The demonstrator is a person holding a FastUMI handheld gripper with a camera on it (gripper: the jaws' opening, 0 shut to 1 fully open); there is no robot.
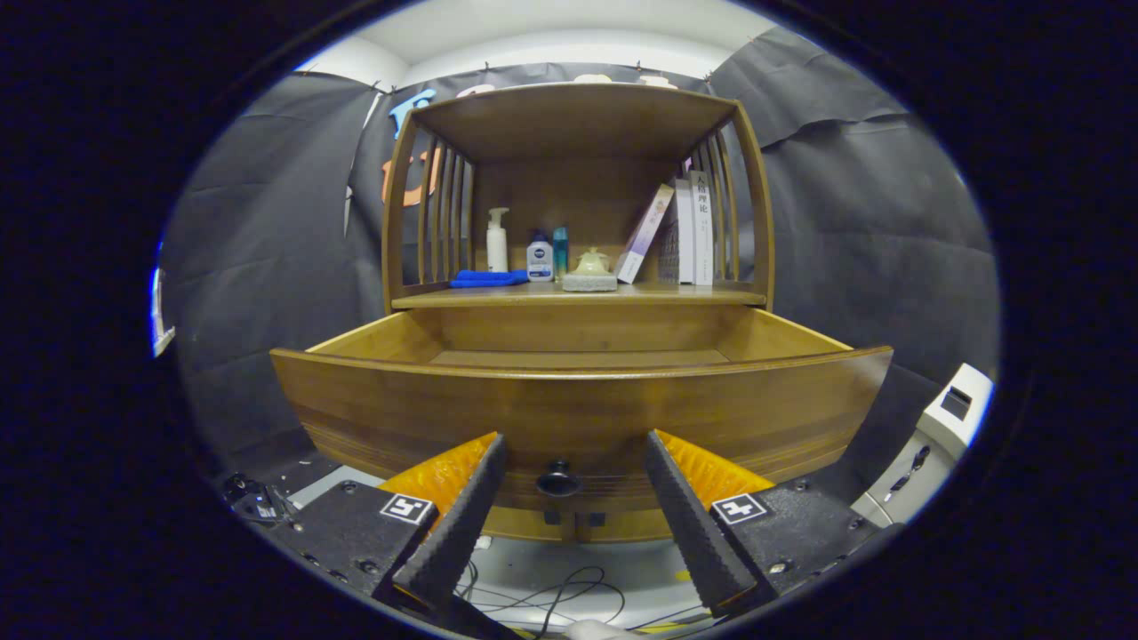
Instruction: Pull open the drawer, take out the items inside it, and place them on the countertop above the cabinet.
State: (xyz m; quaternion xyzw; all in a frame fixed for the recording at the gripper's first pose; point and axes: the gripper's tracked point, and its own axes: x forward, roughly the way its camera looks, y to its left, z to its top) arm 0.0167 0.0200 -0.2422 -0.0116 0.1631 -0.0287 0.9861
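Gripper view shows the wooden drawer (578,413) pulled open, its dark knob (558,480) between the spread fingers of the gripper (576,453), which grasp nothing. On the countertop (711,294) above stand a white pump bottle (497,240), a blue cloth (487,278), two small bottles (540,259), a pale ornament (590,269) and leaning books (677,231).

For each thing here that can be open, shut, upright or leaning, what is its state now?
drawer: pulled open, inside mostly hidden by its front
drawer knob: free, between the fingers, untouched
hand-held gripper: open, fingers apart either side of the knob
pump bottle: upright on the countertop
books: two upright, one leaning
blue cloth: lying flat
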